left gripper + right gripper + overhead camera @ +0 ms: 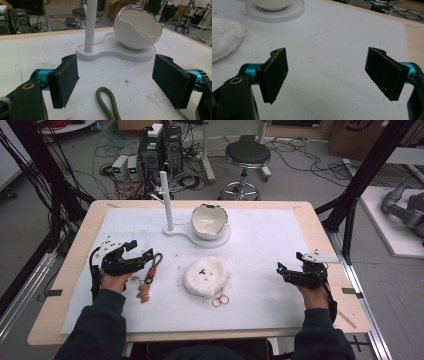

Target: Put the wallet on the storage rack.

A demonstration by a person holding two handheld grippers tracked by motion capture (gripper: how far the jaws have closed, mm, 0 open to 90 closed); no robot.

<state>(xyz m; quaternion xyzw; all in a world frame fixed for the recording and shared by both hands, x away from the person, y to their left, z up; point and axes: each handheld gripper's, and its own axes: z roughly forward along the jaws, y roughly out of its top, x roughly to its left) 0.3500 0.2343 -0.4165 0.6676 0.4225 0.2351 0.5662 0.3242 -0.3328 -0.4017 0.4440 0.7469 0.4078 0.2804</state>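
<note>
The left gripper (115, 82) is hovering low over the white felt-covered bench (280, 240), its flat black fingers (65, 80) spread wide around an olive braided cord loop (108, 102) lying between them, untouched. The right gripper (332, 75) is gaping open over bare mat. A glossy eggshell-shaped bowl (137, 27) is sitting beyond.

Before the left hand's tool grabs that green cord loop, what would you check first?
1. Left gripper fingers apart: ok, wide open.
2. Green cord loop between the fingers: ok, lying on the mat inside the gap.
3. Loop free of the fingers: ok, nothing touches it yet.
4. Keychain charm at the cord's other end clear of the fluffy white pad: ok, apart.
5. Right gripper out of the way: ok, open, far side of the mat.
6. Cord snagged underneath: cannot tell.
</note>
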